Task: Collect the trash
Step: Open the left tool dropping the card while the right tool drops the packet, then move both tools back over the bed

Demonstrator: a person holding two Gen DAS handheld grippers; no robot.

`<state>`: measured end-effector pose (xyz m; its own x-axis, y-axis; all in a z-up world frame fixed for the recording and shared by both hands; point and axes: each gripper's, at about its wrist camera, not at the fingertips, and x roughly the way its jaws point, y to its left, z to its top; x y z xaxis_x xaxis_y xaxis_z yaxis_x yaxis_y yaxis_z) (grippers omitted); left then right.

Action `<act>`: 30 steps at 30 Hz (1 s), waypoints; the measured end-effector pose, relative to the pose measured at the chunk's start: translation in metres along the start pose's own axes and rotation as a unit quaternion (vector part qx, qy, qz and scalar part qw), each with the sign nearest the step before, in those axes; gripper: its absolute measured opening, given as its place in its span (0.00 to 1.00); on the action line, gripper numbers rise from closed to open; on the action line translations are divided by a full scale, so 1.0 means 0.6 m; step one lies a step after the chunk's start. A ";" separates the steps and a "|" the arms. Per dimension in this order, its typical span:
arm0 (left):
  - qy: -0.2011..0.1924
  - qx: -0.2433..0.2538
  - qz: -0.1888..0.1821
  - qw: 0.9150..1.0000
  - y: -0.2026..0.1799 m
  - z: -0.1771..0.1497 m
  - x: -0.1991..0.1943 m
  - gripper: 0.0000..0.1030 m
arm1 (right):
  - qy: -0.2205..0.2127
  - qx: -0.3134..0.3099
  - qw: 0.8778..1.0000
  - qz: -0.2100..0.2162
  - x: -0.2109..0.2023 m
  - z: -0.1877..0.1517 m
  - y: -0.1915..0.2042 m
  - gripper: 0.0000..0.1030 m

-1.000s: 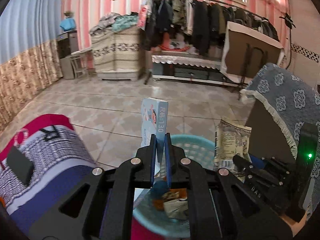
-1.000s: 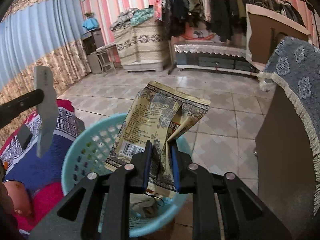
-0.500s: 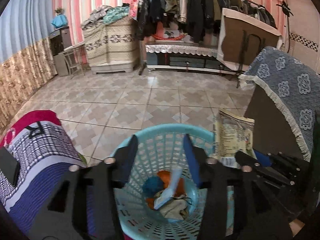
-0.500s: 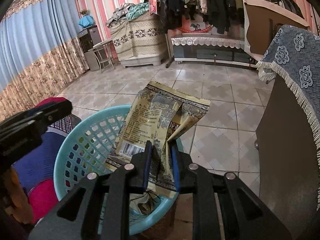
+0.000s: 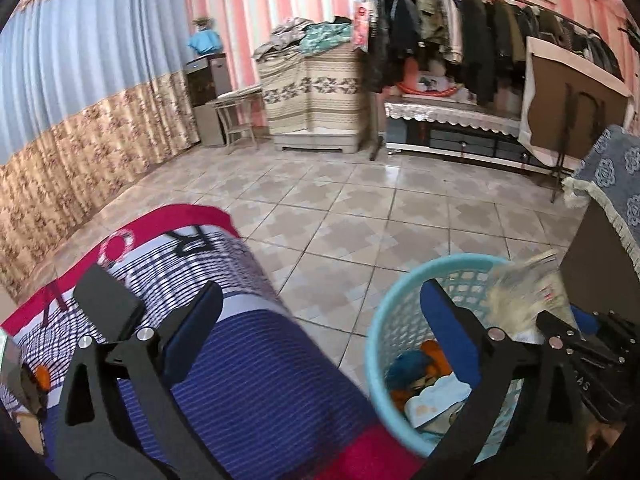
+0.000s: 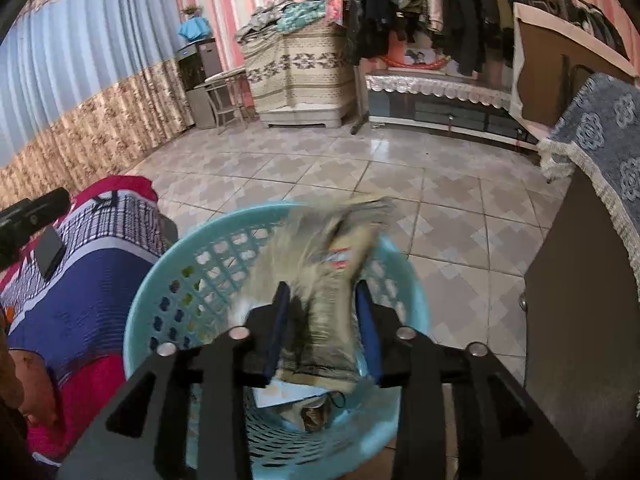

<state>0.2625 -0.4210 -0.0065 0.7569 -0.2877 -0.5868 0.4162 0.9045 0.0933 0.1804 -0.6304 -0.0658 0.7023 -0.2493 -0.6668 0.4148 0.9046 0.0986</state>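
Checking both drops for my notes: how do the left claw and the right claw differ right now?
The left claw gapes wide with nothing between its fingers; the right claw is only partly spread, with the blurred snack wrapper between its fingers. The left sits beside the blue basket, over the striped blanket; the right sits directly over the basket. Both are opening.

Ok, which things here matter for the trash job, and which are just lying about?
Job: blue basket; snack wrapper dropping from the opening right gripper; small box already inside.
Lying about: striped blanket; black phone; clothes rack.
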 end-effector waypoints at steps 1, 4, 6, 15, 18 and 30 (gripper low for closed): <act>0.002 -0.007 0.002 1.000 0.011 -0.001 -0.003 0.94 | -0.001 -0.003 1.000 -0.001 0.000 0.000 0.004 0.59; 0.005 -0.029 0.008 1.000 0.051 -0.003 -0.015 0.94 | -0.002 -0.013 1.000 0.008 -0.003 0.002 0.017 0.69; 0.005 -0.036 0.015 0.999 0.070 -0.007 -0.024 0.94 | -0.011 -0.027 1.000 -0.007 -0.011 0.004 0.025 0.74; -0.015 -0.066 0.045 0.997 0.161 -0.013 -0.079 0.95 | -0.052 -0.036 0.998 -0.006 -0.047 0.016 0.050 0.90; -0.016 -0.082 0.051 0.995 0.201 -0.027 -0.096 0.95 | -0.059 -0.037 0.998 -0.001 -0.051 0.019 0.061 0.90; -0.001 -0.096 0.153 0.984 0.377 -0.126 -0.154 0.95 | -0.119 -0.049 0.990 0.053 -0.116 0.020 0.170 0.94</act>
<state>0.2489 -0.1659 0.0083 0.8331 0.0065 -0.5531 0.0667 0.9915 0.1121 0.1808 -0.5250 -0.0004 0.8604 -0.2153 -0.4619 0.2819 0.9562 0.0793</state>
